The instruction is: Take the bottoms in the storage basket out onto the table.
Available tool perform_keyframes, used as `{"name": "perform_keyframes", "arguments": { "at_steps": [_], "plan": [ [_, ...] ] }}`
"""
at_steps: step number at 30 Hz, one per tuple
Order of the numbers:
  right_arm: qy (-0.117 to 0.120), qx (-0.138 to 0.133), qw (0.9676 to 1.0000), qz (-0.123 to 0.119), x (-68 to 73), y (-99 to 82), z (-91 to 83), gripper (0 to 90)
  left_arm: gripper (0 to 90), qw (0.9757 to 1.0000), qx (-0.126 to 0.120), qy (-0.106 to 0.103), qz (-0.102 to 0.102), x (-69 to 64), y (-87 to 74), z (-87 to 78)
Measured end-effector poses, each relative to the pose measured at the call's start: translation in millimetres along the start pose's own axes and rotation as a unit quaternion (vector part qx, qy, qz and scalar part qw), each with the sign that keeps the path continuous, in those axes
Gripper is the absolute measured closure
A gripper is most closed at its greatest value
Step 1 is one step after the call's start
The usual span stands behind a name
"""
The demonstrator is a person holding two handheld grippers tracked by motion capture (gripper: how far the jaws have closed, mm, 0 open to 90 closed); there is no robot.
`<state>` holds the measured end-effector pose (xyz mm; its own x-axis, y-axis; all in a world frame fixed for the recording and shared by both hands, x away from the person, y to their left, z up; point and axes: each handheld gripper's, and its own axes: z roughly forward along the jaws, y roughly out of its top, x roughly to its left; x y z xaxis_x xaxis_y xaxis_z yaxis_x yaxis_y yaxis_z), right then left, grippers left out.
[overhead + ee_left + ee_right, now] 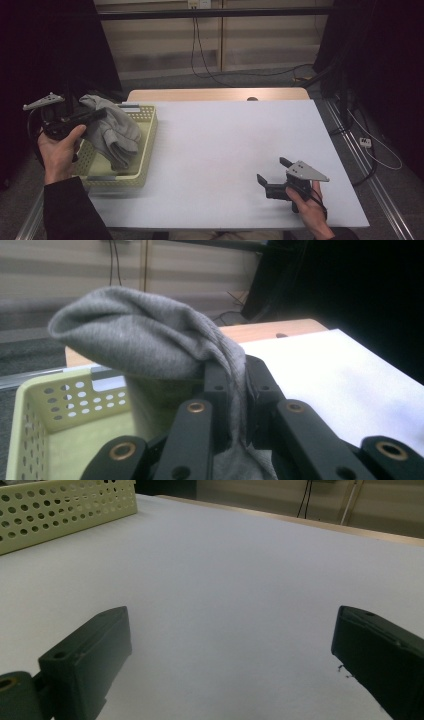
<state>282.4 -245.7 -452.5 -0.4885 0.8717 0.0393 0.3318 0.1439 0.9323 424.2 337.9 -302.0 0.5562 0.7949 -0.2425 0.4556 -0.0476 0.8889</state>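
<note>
The left gripper [95, 116] has its jaws clamped on the grey cloth [112, 132] (above the basket [145, 150]); the right gripper [272, 175] rests on the bench [225, 145], jaws apart.

Each claw is matte black. The left claw [95, 115] carries a grey three-cornered plate on top and a black cable looping beside the hand; seen from its own camera, its black links are joined by brass-coloured ringed pivots, with small screw holes in the bars. The right claw [272, 172] bears the same grey plate and blocky black jaws with a hole near one tip. The person wears dark long sleeves.
</note>
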Motion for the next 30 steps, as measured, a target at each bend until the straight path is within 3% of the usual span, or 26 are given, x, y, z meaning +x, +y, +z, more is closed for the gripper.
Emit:
{"name": "perform_keyframes", "arguments": {
  "at_steps": [9, 14, 18, 23, 26, 30],
  "plan": [
    [-0.001, 0.001, 1.0000, 0.000, -0.5, -0.1, 0.3, 2.6, 82.8, 0.9997, 0.015, -0.014, 0.012, -6.5, 0.6, 8.3],
    [0.000, 0.000, 1.0000, 0.000, -0.1, -0.1, 0.0, 2.6, 82.8, 0.9985, 0.026, -0.042, 0.023, -7.9, -1.4, 10.9],
    [0.000, 0.001, 1.0000, 0.000, -0.3, -0.1, 0.0, 2.6, 82.7, 0.9977, 0.050, -0.043, 0.017, -1.9, -8.1, 15.4],
    [0.001, 0.001, 1.0000, 0.000, 0.0, 0.0, 0.4, 2.6, 82.6, 0.9968, 0.051, -0.061, 0.009, 3.4, -12.4, 16.3],
    [0.001, 0.001, 1.0000, 0.000, 0.0, 0.0, 0.2, 2.6, 82.4, 0.9973, 0.051, -0.052, 0.009, 3.5, -13.1, 15.4],
    [0.000, 0.001, 1.0000, -0.001, -0.1, -0.1, 0.1, 2.6, 82.1, 0.9974, 0.068, -0.020, 0.012, 4.1, -14.4, 12.9]
  ]
}}
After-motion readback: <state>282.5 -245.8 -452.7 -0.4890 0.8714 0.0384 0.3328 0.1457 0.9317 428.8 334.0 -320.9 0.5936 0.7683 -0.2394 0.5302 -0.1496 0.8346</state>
